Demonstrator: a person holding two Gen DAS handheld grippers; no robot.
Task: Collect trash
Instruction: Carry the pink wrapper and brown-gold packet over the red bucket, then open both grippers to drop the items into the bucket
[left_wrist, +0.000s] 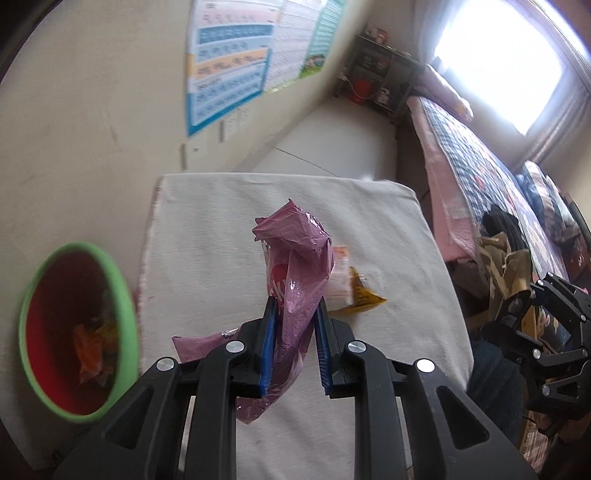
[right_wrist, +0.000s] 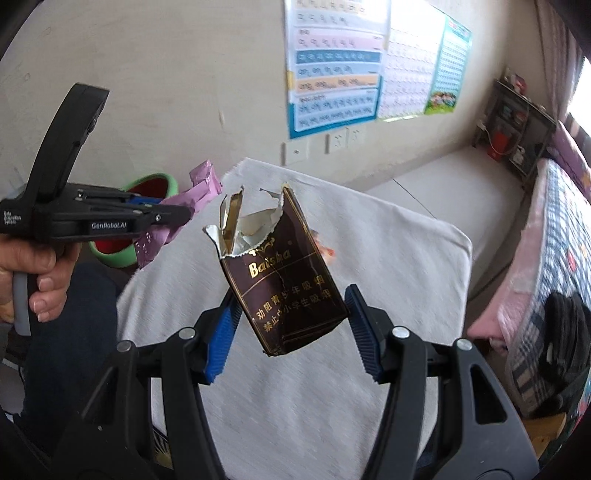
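Left wrist view: left gripper (left_wrist: 293, 314) is clenching a crinkly purple plastic wrapper (left_wrist: 295, 266) above the white cloth's (left_wrist: 207, 229) edge.
Right gripper (right_wrist: 290, 306) is grasping a torn brown Baisha cigarette pack (right_wrist: 284, 280).

wall posters (left_wrist: 236, 62) blurred, bin (left_wrist: 79, 332) contents indistinct

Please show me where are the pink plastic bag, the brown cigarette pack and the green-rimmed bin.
pink plastic bag (left_wrist: 295, 266): left wrist view, its crumpled middle.
brown cigarette pack (right_wrist: 284, 291): right wrist view, its printed front face.
green-rimmed bin (left_wrist: 123, 280): left wrist view, its green rim.

Beige wall (right_wrist: 147, 74) with charts (right_wrist: 332, 66), quilted bed (left_wrist: 480, 177), bright window (left_wrist: 509, 59)
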